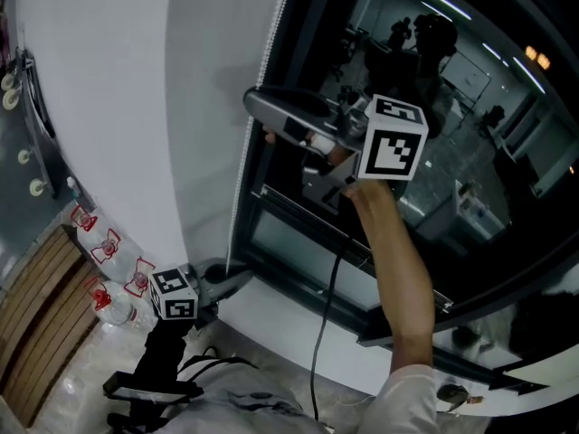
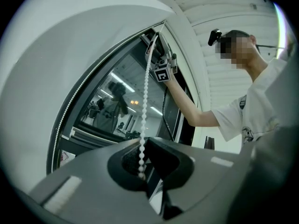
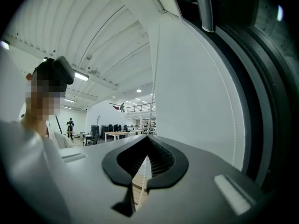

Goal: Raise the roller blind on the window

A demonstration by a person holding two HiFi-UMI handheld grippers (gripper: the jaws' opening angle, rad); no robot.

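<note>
Head view has the right claw (image 1: pixel 261 120) clenched high on the bead chain (image 1: pixel 239 188) at the left edge of the window (image 1: pixel 434 152), the left claw (image 1: pixel 231 278) pinching it low near the sill (image 1: pixel 289 319) — taut between them, I'd judge, for hauling up a blind I can't see.

Open-plan office: desks (image 3: pixel 114 135), ceiling lights (image 3: pixel 80 76).

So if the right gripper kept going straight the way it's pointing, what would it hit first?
Probably the white wall beside the window frame, near its corner edge, though depth is unclear. Its jaws are shut on the bead chain.
</note>
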